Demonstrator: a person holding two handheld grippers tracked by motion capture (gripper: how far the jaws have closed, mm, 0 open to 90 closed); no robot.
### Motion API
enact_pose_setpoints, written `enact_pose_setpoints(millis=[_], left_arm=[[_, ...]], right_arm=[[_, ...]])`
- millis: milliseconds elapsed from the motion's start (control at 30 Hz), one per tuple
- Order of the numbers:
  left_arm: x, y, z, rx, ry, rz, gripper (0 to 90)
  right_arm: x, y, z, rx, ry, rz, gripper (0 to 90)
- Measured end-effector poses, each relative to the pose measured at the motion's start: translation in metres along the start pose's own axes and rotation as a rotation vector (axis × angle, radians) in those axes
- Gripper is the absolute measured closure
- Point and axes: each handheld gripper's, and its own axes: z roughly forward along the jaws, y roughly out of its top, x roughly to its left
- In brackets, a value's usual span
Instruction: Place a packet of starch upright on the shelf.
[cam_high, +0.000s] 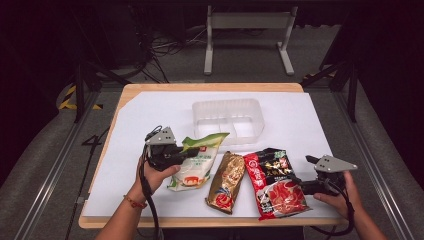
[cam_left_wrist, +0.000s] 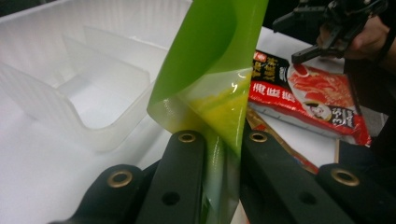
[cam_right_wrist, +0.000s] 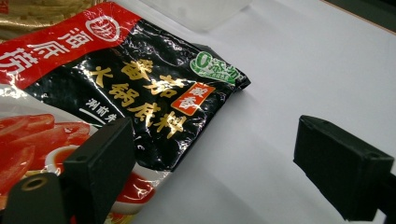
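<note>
High view: white table (cam_high: 150, 107) w/ a clear plastic tray (cam_high: 228, 120) ahead of both grippers, then three pouches in a row. Red-and-black pouch (cam_high: 274, 182) lies flat just left of the right gripper (cam_high: 302, 186); gold pouch (cam_high: 226, 181) sits between it and the green-and-white pouch (cam_high: 197, 160), which is the one being worked. Left gripper (cam_high: 192, 151) is clamped on that pouch's upper edge; in the left gripper view the jaws pinch a thin fold of green film (cam_left_wrist: 212, 98), tray (cam_left_wrist: 70, 93) just beyond and to the left. Pouch looks partly raised at the gripped end, lower end prob. on the table, though that end is hard to read from above. Right gripper's jaws stand apart, holding nothing; in its own view the red-and-black pouch (cam_right_wrist: 121, 93) lies beside and partly under one jaw. Risks: grip is on slick film only, so contents' weight could pull the fold out mid-lift & drop the pouch short of the tray; the sagging lower end could drag the gold pouch or catch on the tray's near wall.
</note>
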Motion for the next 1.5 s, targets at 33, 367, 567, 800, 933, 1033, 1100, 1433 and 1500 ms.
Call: enact_pose_setpoints(millis=[33,367,567,800,933,1033,1100,1433,1500], left_arm=[[-0.002,0.001,-0.001,-0.003,0.01,0.003,89.6],[-0.003,0.013,-0.015,-0.124,0.082,-0.052,89.7],[0.002,0.024,-0.021,-0.201,0.122,-0.088,89.7],[0.007,0.041,-0.016,-0.224,0.174,-0.081,89.8],[0.012,0.053,-0.008,-0.246,0.22,-0.098,89.8],[0.019,0.059,-0.002,-0.256,0.232,-0.117,89.7],[0.024,0.062,0.004,-0.269,0.247,-0.132,89.7],[0.047,0.081,0.029,-0.312,0.345,-0.174,89.7],[0.051,0.083,0.035,-0.322,0.351,-0.192,89.7]], right_arm=[[0.0,0.0,0.0,-0.001,-0.001,0.0,13.2],[-0.001,0.0,-0.003,-0.016,0.005,0.015,13.0],[-0.002,0.001,-0.004,-0.025,0.002,0.03,13.0],[-0.003,0.0,-0.004,-0.024,-0.011,0.023,12.9],[-0.002,0.0,-0.003,-0.019,-0.016,0.017,12.8],[-0.002,-0.001,-0.003,-0.018,-0.013,0.022,12.8],[-0.002,-0.001,-0.003,-0.016,-0.014,0.022,12.8],[-0.002,-0.002,-0.002,-0.009,-0.016,0.014,12.8],[-0.002,-0.002,-0.002,-0.008,-0.016,0.014,12.8]])
